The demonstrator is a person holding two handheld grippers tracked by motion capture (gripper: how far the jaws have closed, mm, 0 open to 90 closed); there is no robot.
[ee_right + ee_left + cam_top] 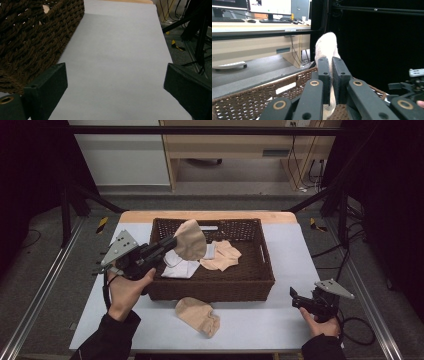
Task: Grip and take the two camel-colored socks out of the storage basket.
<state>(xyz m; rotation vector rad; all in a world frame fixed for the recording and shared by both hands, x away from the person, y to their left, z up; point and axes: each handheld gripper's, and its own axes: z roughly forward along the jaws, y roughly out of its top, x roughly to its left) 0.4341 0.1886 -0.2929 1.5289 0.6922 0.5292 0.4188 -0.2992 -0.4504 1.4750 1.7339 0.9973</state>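
Observation:
A dark brown wicker basket (250,282) stands in the middle of the table. My left gripper (172,241) is shut on a beige sock (191,240) and holds it up over the basket's left part; in the left gripper view the sock (327,46) rises from between the closed jaws. Inside the basket lie a white cloth (180,267) and another beige sock (222,255). A third beige sock (197,315) lies on the table in front of the basket. My right gripper (296,297) rests low at the table's right front, open, with nothing between its jaws.
The table top (120,50) is pale grey, with the basket wall (32,37) to the left of the right gripper. Black frame rails and cables (350,250) run along the table's right side. A desk with monitors (269,6) stands beyond.

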